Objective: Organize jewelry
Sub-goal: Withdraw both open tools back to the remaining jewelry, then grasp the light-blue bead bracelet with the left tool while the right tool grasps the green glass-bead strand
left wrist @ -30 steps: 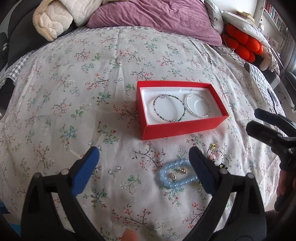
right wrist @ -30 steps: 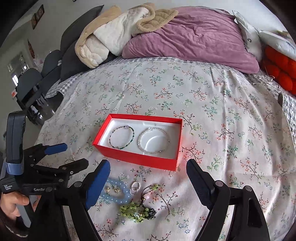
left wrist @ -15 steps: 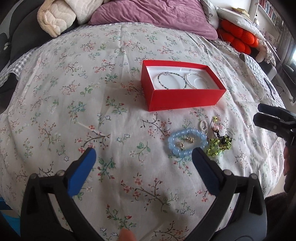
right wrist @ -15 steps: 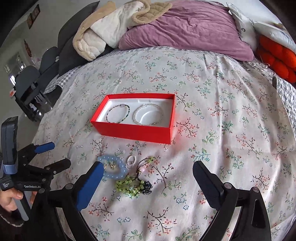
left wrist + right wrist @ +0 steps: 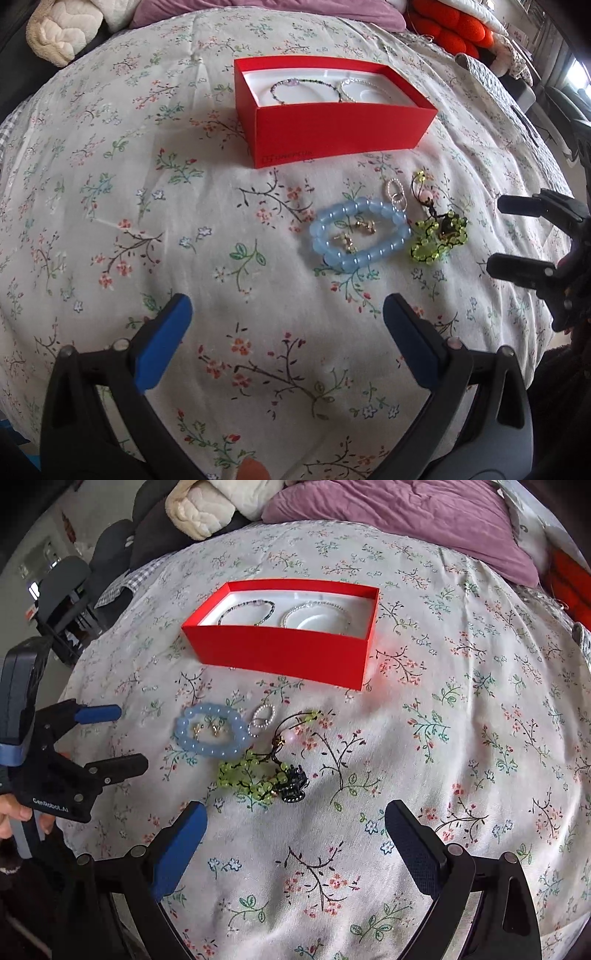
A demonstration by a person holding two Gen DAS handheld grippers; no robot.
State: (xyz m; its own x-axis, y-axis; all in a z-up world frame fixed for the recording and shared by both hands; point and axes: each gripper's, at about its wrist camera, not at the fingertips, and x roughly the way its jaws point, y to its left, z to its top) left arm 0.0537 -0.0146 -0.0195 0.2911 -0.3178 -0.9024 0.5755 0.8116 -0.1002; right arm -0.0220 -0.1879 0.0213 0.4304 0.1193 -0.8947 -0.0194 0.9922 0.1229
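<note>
Both your left gripper [image 5: 286, 321] and right gripper [image 5: 295, 825] are wide open and empty, so pinch the pale blue bead bracelet [image 5: 210, 735] by its rim and lift it slowly into the red cardboard box [image 5: 284, 653].

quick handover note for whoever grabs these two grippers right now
Left gripper: open, empty, above the bedspread.
Right gripper: open, empty.
Done: dark bracelet and pearl bracelet lie in the red box.
Left: blue bracelet ringing two gold earrings, small pearl ring and green bead piece, all on the bedspread in front of the box.
</note>
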